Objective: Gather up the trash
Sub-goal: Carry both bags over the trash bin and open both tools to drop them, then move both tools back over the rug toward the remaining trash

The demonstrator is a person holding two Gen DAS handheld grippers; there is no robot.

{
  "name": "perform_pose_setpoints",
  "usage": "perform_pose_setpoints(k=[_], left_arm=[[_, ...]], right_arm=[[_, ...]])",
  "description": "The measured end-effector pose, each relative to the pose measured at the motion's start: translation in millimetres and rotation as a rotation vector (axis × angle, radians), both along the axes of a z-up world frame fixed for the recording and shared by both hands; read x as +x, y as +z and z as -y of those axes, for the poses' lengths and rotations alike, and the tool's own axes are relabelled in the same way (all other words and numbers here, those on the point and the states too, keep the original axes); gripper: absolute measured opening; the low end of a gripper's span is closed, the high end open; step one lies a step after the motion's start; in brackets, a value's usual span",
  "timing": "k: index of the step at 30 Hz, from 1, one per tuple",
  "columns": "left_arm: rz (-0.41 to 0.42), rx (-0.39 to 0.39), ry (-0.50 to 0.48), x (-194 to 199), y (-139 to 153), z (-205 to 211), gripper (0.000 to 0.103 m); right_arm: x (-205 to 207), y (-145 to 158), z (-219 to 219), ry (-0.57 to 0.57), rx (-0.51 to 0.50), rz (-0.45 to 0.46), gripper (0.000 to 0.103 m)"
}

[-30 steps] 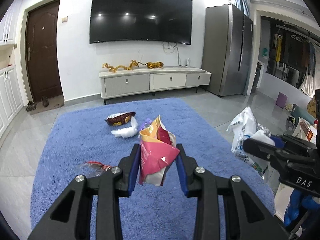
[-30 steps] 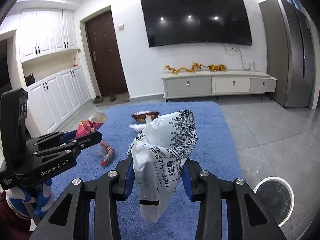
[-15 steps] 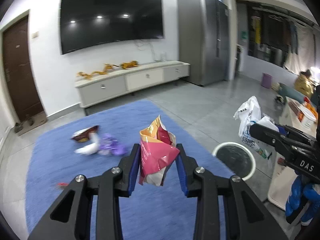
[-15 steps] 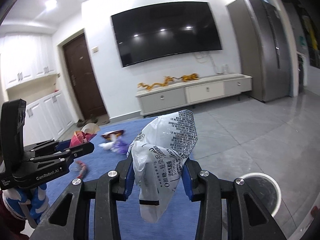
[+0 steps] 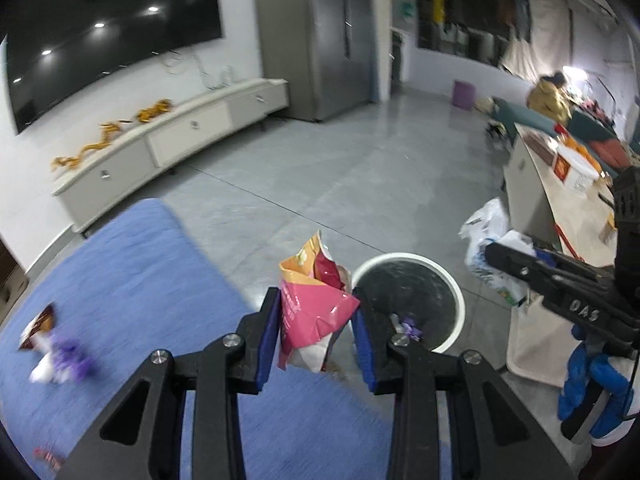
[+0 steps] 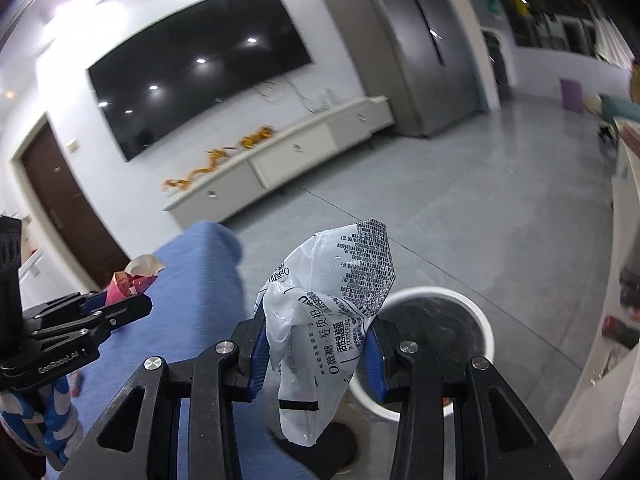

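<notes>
My left gripper (image 5: 316, 332) is shut on a crumpled pink and orange snack bag (image 5: 310, 312). Just right of it and beyond stands a round white bin (image 5: 458, 292) with a black liner and a little purple trash inside. In the right wrist view my right gripper (image 6: 318, 346) is shut on a clear white printed wrapper (image 6: 332, 312), with the same bin (image 6: 482, 322) right behind its right finger. The left gripper (image 6: 116, 312) with its pink bag (image 6: 130, 282) shows at the left there. The right gripper (image 5: 516, 262) appears at the right in the left wrist view.
A blue rug (image 5: 132, 280) holds a purple and white wrapper (image 5: 60, 364) and a brown packet (image 5: 42, 322). A grey tiled floor (image 5: 320, 184) runs to a white TV cabinet (image 5: 172, 132) and a fridge (image 5: 320, 36). A cluttered low table (image 5: 560, 200) stands at the right.
Both views have swung right, away from the rug, and downward. The white bin now sits close behind both grippers. Each gripper keeps its wrapper.
</notes>
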State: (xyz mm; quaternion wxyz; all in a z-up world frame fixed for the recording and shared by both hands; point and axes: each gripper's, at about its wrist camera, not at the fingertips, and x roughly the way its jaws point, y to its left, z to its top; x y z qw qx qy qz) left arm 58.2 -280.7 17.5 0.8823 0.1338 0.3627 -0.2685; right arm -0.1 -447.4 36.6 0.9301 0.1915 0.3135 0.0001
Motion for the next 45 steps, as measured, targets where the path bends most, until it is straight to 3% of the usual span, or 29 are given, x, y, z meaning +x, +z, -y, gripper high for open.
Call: perform_pose_setpoints(k=[6,12,16,18,20,23,33,45], left_arm=[[-0.105,0.041,-0.072,47.3,-45.9,69.8,0.033],[-0.163,0.084,-0.101,75.3,-83.1,114.9,0.033],[-0.244,0.051,-0.102,90.1,-96.8,132.1,0.034],[-0.293,0.019,-0.102,95.7,-102.7,136.6,0.041],[-0.306,-0.011,-0.092,98.1,-104.1,135.2,0.051],[-0.323,-0.038,-0.089,98.9,-102.9,132.3,0.052],[-0.261,-0.067,-0.019,77.3,-78.5,110.0,0.052],[-0.070,-0.112,0.103,26.9,-16.0,41.4,0.057]], right_arm=[[30.7,-44.2,44.9,-0.080,0.020,-0.118,0.039],[55.6,-74.7,62.4,-0.112,0.014,-0.221,0.041],[59.0,-88.7,75.6,-0.148,0.023,-0.262,0.046],[62.4,-90.6,76.9,-0.160,0.019,-0.269,0.057],[67.3,-92.0,77.1,-0.170,0.013,-0.280,0.058],[65.6,-93.4,80.6,-0.193,0.015,-0.297,0.058],[48.0,-71.1,83.6,-0.275,0.048,-0.257,0.058],[18.6,6.5,28.4,-0.246,-0.057,-0.125,0.063]])
